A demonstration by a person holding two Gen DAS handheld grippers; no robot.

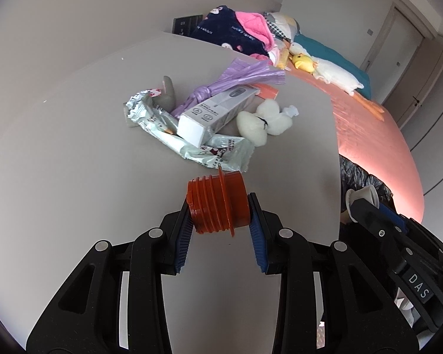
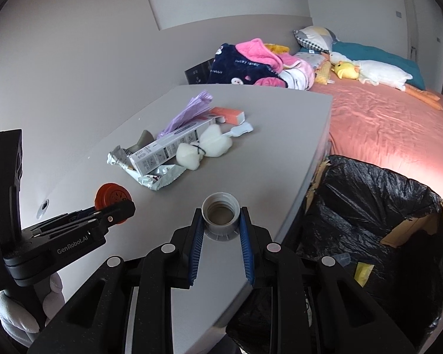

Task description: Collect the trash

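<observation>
My left gripper (image 1: 220, 206) is shut on an orange ribbed plastic plug (image 1: 218, 203) above the grey table (image 1: 73, 177); it also shows in the right wrist view (image 2: 113, 196). My right gripper (image 2: 221, 215) is shut on a grey screw cap (image 2: 221, 214), open side facing me, near the table's right edge. A trash pile lies farther on the table: a white carton (image 1: 218, 110), foil wrappers (image 1: 218, 152), a purple plastic bag (image 1: 245, 75) and a white cotton wad (image 1: 264, 122). A bin lined with a black bag (image 2: 369, 206) stands to the right of the table.
A bed with a pink sheet (image 2: 384, 129) lies beyond the table and bin, with plush toys (image 2: 378, 73), pillows and a heap of clothes (image 2: 251, 65). An orange box (image 2: 229, 115) lies behind the pile. A grey wall runs on the left.
</observation>
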